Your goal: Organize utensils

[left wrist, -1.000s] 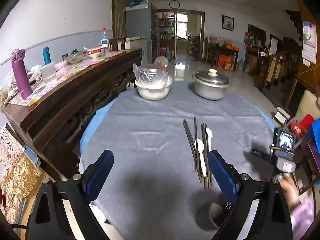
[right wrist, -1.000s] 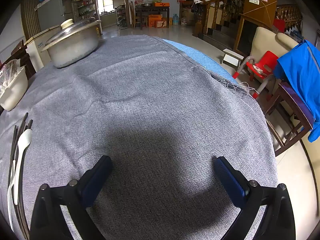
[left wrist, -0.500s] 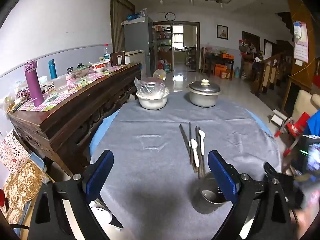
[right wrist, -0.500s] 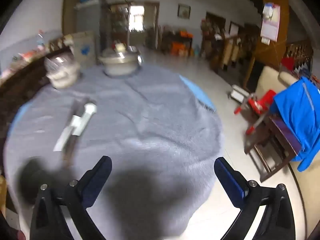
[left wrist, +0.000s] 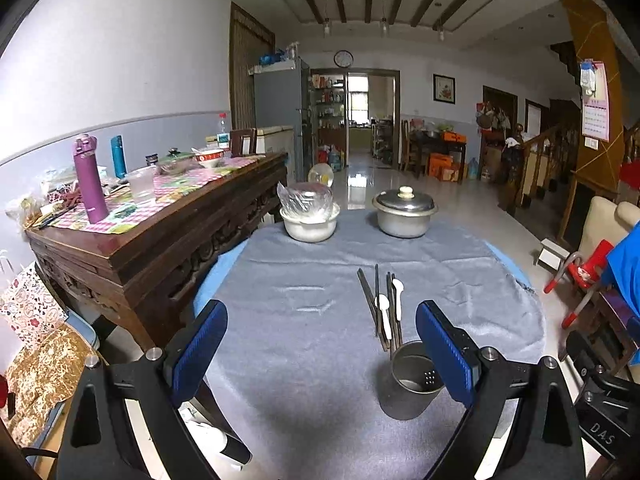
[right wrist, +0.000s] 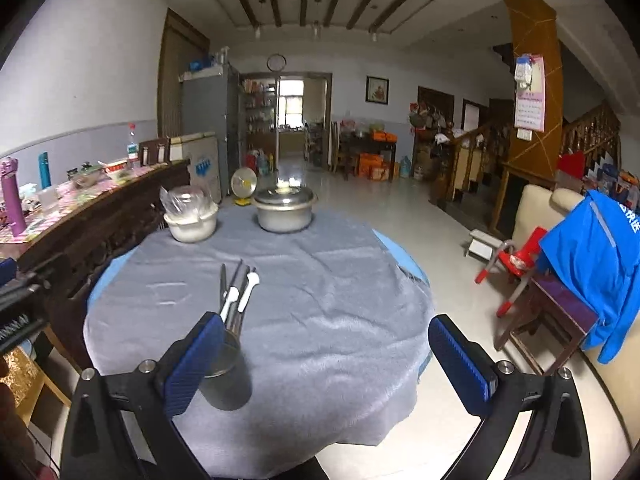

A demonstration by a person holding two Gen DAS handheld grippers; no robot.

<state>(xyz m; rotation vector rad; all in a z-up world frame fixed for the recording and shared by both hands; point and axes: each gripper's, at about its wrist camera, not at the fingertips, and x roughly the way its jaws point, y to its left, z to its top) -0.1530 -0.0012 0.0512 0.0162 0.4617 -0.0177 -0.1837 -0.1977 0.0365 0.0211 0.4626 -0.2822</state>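
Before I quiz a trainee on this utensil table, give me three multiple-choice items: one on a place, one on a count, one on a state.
1. Where is the metal cup?
A. Beside the lidded pot
B. At the near end of the chopsticks
C. On the sideboard

2. How many white spoons lie among the chopsticks?
A. Two
B. Four
C. None

3. How are the left tongs?
A. Shut on a spoon
B. Shut on the cup
C. Open, holding nothing

Key: 1 B, the cup stands on the grey cloth by the chopstick tips. 2 A, two white bowls show. 3 C, the blue pads stand wide apart.
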